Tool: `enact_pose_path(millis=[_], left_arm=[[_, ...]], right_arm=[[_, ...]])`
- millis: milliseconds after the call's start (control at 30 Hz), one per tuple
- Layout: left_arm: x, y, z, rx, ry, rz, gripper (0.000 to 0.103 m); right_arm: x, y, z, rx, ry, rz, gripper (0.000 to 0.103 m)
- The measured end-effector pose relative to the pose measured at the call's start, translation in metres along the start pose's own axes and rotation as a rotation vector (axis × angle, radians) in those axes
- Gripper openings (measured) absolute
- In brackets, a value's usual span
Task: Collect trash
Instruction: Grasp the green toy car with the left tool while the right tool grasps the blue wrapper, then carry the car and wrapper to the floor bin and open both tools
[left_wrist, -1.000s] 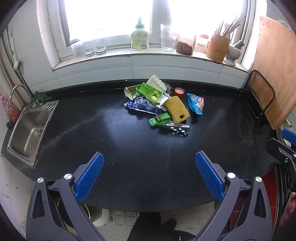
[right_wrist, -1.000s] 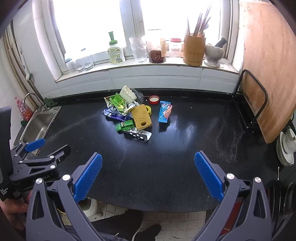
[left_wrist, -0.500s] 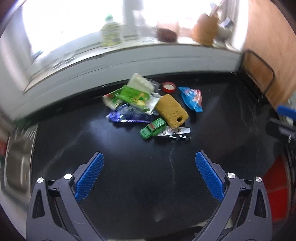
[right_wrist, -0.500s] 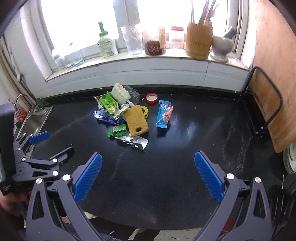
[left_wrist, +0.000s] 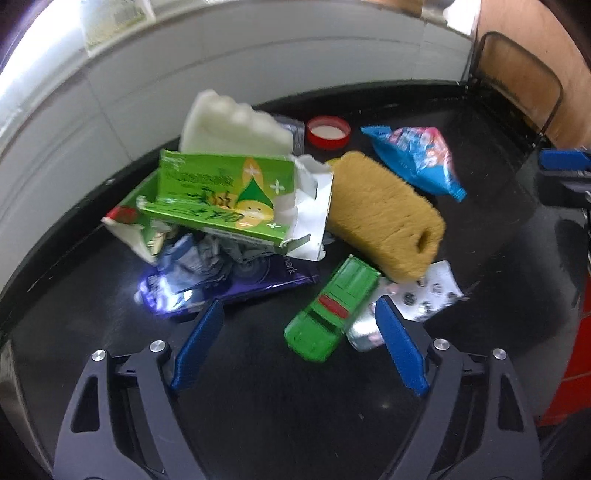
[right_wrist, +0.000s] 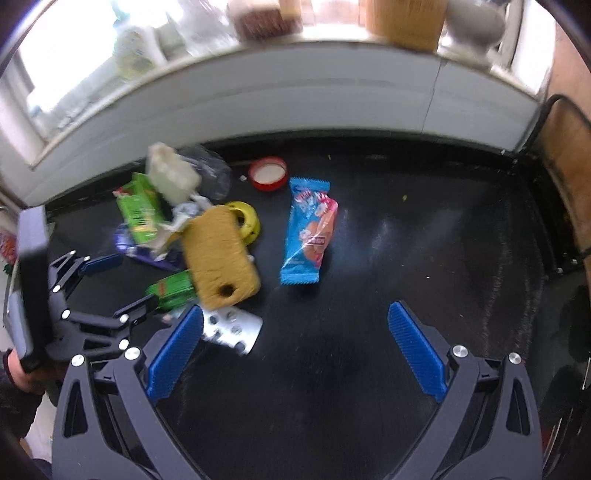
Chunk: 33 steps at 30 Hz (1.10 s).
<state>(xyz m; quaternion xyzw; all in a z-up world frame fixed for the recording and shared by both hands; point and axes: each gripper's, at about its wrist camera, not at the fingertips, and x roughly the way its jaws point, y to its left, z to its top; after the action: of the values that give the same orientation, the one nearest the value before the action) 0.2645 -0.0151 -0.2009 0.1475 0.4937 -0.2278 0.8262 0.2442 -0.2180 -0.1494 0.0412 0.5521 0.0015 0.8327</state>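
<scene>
- The left gripper (left_wrist: 295, 328) points steeply down at the near edge of a litter pile on the black countertop (left_wrist: 258, 387); its jaws stand wide but are closing, and nothing is pressed by the blue pads (left_wrist: 195, 343).
- Between those jaws sits the near end of a green toy truck (left_wrist: 332, 310), with the left pad just beside a purple foil wrapper (left_wrist: 229, 280) and the right pad over a silver blister pack (left_wrist: 424, 295). Whether either pad touches cannot be told.
- At the far left of the pile lies a torn green carton (left_wrist: 221, 195), with a white foam block (left_wrist: 229, 125) behind it.
- To the right of the carton a tan sponge (left_wrist: 380, 214) lies tilted across the truck and the blister pack.
- Far of the sponge is a red lid (left_wrist: 328, 131), and partly hidden behind the sponge in the right wrist view is a yellow ring-shaped piece (right_wrist: 247, 221).
- A blue snack packet (right_wrist: 310, 232) lies apart on the right of the pile.
- The right gripper (right_wrist: 295, 343) hangs over bare counter near that packet, jaws fully spread and empty; its left pad (right_wrist: 173, 354) overlaps the blister pack's edge in view.
</scene>
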Motion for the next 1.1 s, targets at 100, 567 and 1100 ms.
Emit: enact_pose_path(millis=[100,567,1100], left_arm=[[0.012,-0.003,-0.002,0.017,-0.006,-0.038,0.072],[0.016,-0.020,0.003,-0.020,-0.002,-0.012,0.034],[-0.083,-0.039,-0.023,-0.312,-0.057,0.130,0.033]], right_arm=[[0.032,-0.005,0.012,0.033,0.046,-0.014,0.094],[0.095,-0.015,0.024,-0.018,0.145,0.066,0.033],[-0.001,-0.034,0.005,-0.130,-0.022,0.128,0.033]])
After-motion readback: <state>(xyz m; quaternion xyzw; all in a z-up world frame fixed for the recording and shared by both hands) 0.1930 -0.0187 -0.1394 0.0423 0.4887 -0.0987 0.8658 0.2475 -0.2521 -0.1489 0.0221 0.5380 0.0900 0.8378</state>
